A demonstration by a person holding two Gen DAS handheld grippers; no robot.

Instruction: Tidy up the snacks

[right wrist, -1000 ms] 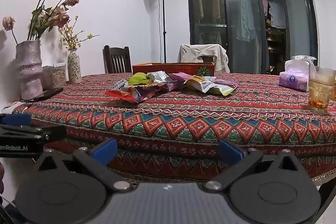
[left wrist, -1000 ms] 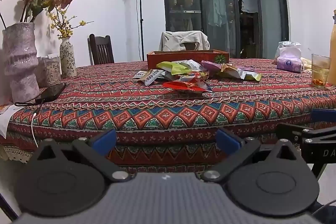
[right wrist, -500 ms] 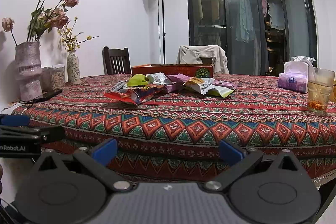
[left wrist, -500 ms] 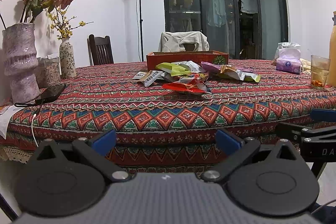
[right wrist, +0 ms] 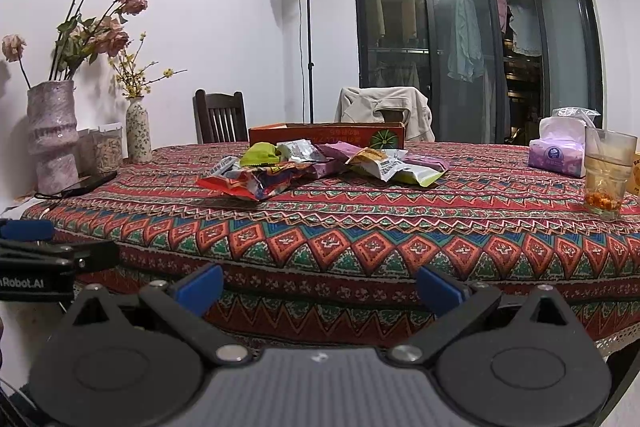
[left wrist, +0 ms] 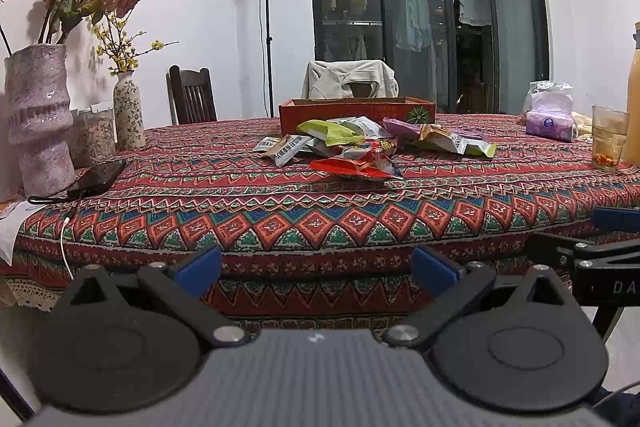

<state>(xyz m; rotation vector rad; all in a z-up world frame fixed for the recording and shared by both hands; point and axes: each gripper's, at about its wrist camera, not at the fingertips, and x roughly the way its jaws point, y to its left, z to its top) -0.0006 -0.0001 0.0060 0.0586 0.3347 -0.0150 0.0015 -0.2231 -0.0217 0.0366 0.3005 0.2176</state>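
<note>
Box (left wrist: pixel 356 111) interior hidden behind wall; bottle (left wrist: pixel 633 95) cut by right edge; wrapper (right wrist: pixel 384 166) print unreadable.

Both wrist cams are looking level across the counter (left wrist: pixel 280 187) from just off its near edge, side by side, sharing the snack pile (right wrist: pixel 320 163).

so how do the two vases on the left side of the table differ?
The big vase is mottled pinkish-purple with a ribbed, stepped body; the small vase is slim, pale, with a fine speckled pattern. The big vase holds tall dried pink roses, the small vase thin twigs with yellow blossoms. The big vase stands nearer the table edge, the small vase further back. Both are upright near the wall.
</note>
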